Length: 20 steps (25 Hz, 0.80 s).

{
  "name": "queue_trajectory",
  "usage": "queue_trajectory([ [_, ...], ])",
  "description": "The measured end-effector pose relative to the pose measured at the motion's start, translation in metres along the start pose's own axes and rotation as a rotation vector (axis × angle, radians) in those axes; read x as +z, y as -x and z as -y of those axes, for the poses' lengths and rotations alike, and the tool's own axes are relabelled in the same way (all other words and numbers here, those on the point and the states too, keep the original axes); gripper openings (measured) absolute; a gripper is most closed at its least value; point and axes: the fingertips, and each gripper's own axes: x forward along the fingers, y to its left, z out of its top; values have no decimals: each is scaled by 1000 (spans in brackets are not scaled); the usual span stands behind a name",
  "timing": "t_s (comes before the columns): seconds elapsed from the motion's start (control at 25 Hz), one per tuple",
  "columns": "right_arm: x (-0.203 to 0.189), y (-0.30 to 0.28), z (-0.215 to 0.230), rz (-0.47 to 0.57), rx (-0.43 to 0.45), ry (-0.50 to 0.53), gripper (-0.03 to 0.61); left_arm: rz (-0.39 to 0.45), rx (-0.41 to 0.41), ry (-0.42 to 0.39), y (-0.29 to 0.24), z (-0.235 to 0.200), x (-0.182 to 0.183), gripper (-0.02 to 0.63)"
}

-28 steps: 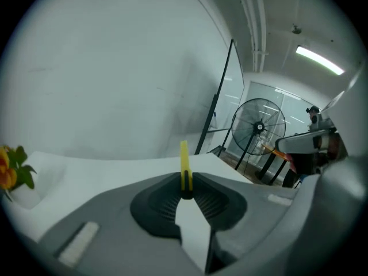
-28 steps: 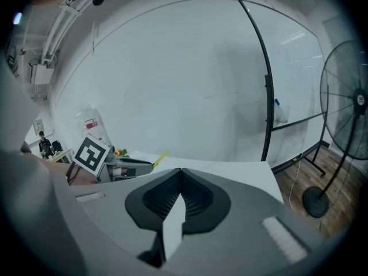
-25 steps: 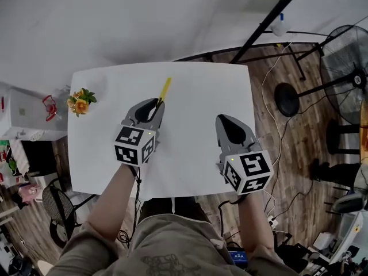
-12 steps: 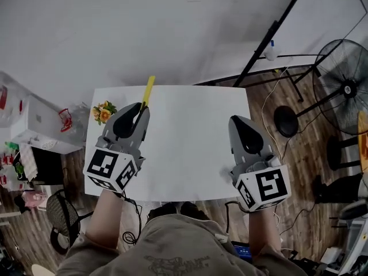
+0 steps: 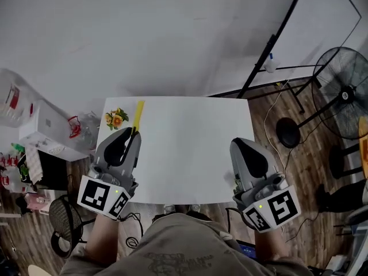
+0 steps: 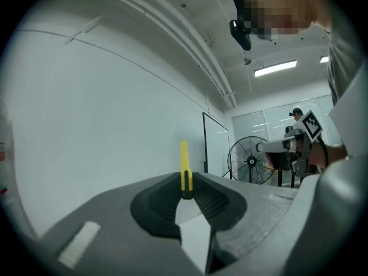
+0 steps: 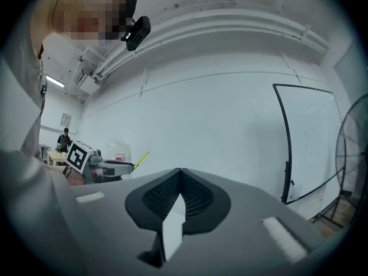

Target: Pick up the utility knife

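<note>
Left-hand grey gripper [image 5: 133, 131], the one carrying its black-and-white marker cube over the near-left corner of the white rectangular tabletop [image 5: 190, 148], is clamped on one end of the slim yellow utility knife [image 5: 138, 112]. Its own view shows the jaws pinched on the knife's lower end [image 6: 184, 165]. The rest of the handle stands straight out past the tips against the pale wall, with no table beneath it. I judge the knife to be lifted clear, not lying on the tabletop.

Seen from the head view, the knife's long axis runs in line with the left gripper, pointing away from the person toward the far-left corner. A small bunch of orange and yellow flowers [image 5: 117, 118] sits just beside it there.

Over the near-right corner, well apart from the knife, the right gripper [image 5: 238, 144] has its jaws pressed together on nothing [image 7: 180, 172].

With only one end gripped, the free length could swing if the hold slackens.
</note>
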Motion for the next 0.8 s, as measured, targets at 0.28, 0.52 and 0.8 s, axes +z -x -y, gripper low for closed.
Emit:
queue_trajectory([
  [0.28, -44, 8, -12, -99, 17, -34, 28, -24, 38, 45, 37, 7, -18, 66],
  [0.52, -60, 3, -20, -139, 41, -30, 28, -51, 52, 46, 43, 9, -29, 65],
  [0.8, -56, -2, -21, -122, 40, -26, 28, -49, 50, 31, 41, 11, -28, 66],
])
